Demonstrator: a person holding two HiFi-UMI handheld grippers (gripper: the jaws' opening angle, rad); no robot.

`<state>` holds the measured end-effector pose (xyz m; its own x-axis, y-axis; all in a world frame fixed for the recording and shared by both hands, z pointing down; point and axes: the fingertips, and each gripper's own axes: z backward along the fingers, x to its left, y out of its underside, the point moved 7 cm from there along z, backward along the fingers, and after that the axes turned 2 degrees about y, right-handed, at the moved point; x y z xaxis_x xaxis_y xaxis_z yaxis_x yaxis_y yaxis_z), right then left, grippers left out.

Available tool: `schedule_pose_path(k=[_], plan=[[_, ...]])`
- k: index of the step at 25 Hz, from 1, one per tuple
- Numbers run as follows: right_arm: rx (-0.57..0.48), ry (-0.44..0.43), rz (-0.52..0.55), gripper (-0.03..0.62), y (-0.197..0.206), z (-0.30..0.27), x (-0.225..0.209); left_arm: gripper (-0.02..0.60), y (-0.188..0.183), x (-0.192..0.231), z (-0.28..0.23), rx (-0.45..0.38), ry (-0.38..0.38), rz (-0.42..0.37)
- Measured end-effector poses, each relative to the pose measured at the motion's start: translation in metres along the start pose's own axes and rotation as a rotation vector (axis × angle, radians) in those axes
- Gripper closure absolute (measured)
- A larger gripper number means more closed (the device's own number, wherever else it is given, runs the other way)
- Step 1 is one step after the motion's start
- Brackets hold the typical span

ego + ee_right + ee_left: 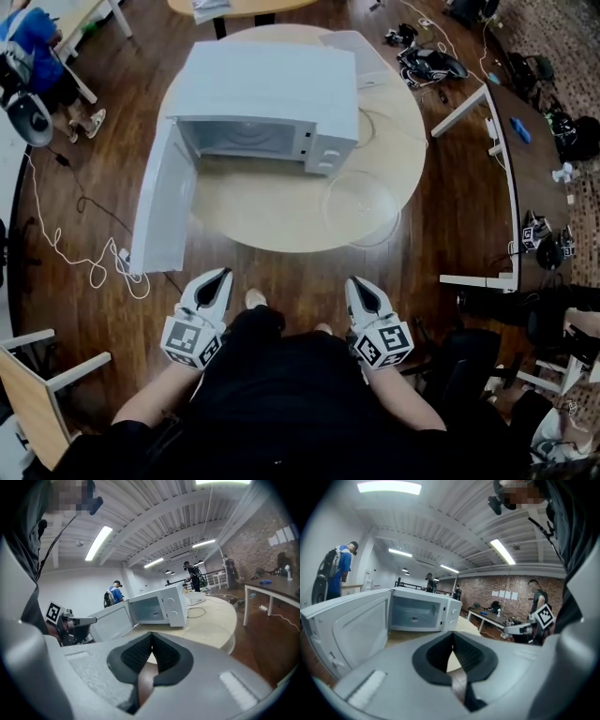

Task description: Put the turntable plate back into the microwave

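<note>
Both closed, empty: left tongs [223, 276], right tongs [355, 283] (turntable plate [362, 204] on table [262, 214]).

Dark plank floor [281, 272] all round here, and a round pale-wood desk [272, 220] sits right in the middle of it. Off to the right, a long brown desk [536, 187] with a white frame, small gear scattered on top. A white cable [98, 272] snakes over the boards on the left. Bottom left, a light wooden piece of furniture [33, 398]; bottom right, a black office chair [469, 361]. Overhead: white ribbed ceiling [178, 508], bright strip lights [503, 551]. Far end, a red brick wall [487, 590] with white sheets [506, 594] on it, and opposite, a plain white wall [84, 590].
</note>
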<state>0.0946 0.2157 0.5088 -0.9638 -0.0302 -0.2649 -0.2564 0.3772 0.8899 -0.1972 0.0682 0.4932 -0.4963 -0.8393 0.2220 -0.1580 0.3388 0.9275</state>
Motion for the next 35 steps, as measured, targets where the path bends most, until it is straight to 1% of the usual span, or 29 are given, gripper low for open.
schedule_pose_path(k=[3, 5, 8, 10, 14, 18, 22, 26, 29, 33, 35], plan=[[0.017, -0.038, -0.003, 0.592, -0.002, -0.019, 0.023, 0.575, -0.006, 0.017, 0.003, 0.02, 0.036, -0.018], [0.012, -0.047, 0.004, 0.592, -0.005, -0.03, 0.034, 0.575, -0.011, 0.03, 0.004, 0.01, 0.049, -0.033], [-0.012, -0.038, 0.007, 0.592, -0.012, -0.045, 0.042, 0.575, -0.022, 0.05, 0.001, -0.027, 0.055, -0.05], [-0.03, -0.022, 0.025, 0.592, -0.016, -0.051, 0.044, 0.575, -0.029, 0.059, -0.002, -0.066, 0.063, -0.059], [-0.096, 0.012, 0.057, 0.592, -0.031, -0.056, 0.051, 0.575, -0.039, 0.071, -0.014, -0.143, 0.089, -0.092], [-0.151, 0.067, 0.043, 0.592, -0.044, -0.057, 0.046, 0.575, -0.051, 0.071, -0.023, -0.184, 0.109, -0.095], [-0.179, 0.107, 0.036, 0.592, -0.057, -0.066, 0.045, 0.575, -0.07, 0.069, -0.023, -0.208, 0.161, -0.144], [-0.204, 0.101, 0.037, 0.592, -0.062, -0.066, 0.054, 0.575, -0.077, 0.074, -0.025, -0.218, 0.173, -0.133], [-0.218, 0.103, 0.047, 0.592, -0.06, -0.063, 0.056, 0.575, -0.077, 0.074, -0.028, -0.209, 0.174, -0.133], [-0.238, 0.102, 0.061, 0.592, -0.055, -0.062, 0.058, 0.575, -0.084, 0.069, -0.029, -0.201, 0.219, -0.17], [-0.242, 0.093, 0.054, 0.592, -0.053, -0.067, 0.056, 0.575, -0.09, 0.067, -0.028, -0.203, 0.223, -0.185]])
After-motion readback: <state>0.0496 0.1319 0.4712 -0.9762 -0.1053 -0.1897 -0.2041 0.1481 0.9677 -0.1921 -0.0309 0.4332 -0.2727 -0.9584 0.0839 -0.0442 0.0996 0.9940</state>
